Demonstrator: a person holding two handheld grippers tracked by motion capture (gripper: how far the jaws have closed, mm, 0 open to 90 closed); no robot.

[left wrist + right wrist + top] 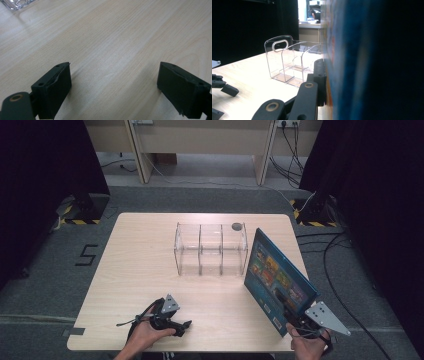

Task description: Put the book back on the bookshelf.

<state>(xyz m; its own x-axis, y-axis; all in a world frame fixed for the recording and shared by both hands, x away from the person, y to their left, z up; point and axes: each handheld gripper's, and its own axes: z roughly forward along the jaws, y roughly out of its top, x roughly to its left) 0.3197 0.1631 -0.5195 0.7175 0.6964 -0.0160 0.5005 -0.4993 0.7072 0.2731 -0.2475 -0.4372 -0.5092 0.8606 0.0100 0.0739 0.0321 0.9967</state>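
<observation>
counter (140, 270) light wood, mostly bare. clear rack (210, 249) sits mid-counter toward the far side, three slots, upright dividers, all slots look empty; a small dark round thing (237, 226) lies just behind its right end, can't tell what it is.

book (278, 279) is off the counter at the right, held tilted on edge, cover facing left and up, its far corner near the rack's right end but apart from it. thin, wide, glossy cover: likely light, fairly stiff, but slick, and will swing or flex if pinched only at a corner. looks like a hardback-style picture book, not fragile. best hold is probably along the lower edge near the spine, deep in the fingers, as now.

right gripper (296, 316) is clamped on the book's near lower edge; in the right gripper view one finger (319, 80) presses flat against the cover, the other hidden behind the book.

left gripper (176, 322) rests low at the near edge of the counter, fingers (53, 87) spread wide, nothing between them, just bare wood.

rack is thin clear plastic, light, could slide if bumped.
</observation>
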